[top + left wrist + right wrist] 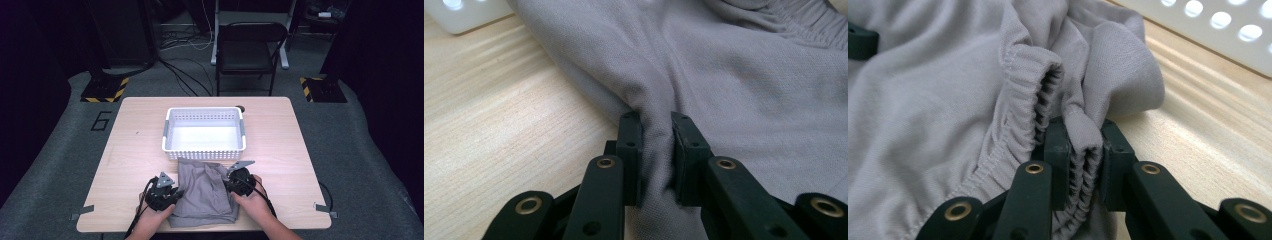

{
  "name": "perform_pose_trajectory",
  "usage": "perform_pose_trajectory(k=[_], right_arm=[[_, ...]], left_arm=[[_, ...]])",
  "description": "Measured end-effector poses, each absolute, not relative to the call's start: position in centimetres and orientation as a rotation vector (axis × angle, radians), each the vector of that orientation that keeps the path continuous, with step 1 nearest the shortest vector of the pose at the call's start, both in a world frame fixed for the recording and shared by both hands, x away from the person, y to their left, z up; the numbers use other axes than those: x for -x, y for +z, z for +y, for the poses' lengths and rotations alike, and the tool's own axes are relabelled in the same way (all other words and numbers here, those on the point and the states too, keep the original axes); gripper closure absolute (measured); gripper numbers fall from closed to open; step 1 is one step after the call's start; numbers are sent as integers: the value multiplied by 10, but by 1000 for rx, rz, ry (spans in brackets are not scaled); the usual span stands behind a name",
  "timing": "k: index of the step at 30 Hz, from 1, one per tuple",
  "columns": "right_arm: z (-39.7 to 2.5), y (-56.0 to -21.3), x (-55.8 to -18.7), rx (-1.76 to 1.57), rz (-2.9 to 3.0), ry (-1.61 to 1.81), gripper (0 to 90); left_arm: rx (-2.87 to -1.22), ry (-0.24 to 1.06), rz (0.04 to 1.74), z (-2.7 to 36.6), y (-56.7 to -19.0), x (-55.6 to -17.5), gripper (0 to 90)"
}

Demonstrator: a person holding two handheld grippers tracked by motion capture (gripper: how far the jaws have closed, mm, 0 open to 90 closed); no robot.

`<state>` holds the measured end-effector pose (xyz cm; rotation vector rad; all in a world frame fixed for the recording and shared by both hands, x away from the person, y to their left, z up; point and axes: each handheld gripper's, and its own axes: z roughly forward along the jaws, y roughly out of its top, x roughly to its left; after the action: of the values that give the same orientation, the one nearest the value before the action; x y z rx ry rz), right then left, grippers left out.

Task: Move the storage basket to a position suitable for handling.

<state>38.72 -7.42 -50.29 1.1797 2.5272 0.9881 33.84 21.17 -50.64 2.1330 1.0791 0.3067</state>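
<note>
Gripping the grey garment just before the white basket, left gripper and right gripper each pinch fabric; lifting together toward the basket likely comes next.

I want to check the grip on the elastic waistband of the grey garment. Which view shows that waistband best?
The right gripper view: the ribbed waistband is close up, a fold of it pinched in the right gripper. The left gripper view shows a strip of it at the top right corner. In the high view the grey garment is small, its waistband indistinct.
</note>
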Motion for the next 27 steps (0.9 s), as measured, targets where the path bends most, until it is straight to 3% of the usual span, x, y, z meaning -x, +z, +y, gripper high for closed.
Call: perform_pose_trajectory(k=[27], right_arm=[[-79, -484, -387, -1194, 2613, 939, 778]], left_arm=[[-2132, 247, 1098, 214, -498, -336, 768]])
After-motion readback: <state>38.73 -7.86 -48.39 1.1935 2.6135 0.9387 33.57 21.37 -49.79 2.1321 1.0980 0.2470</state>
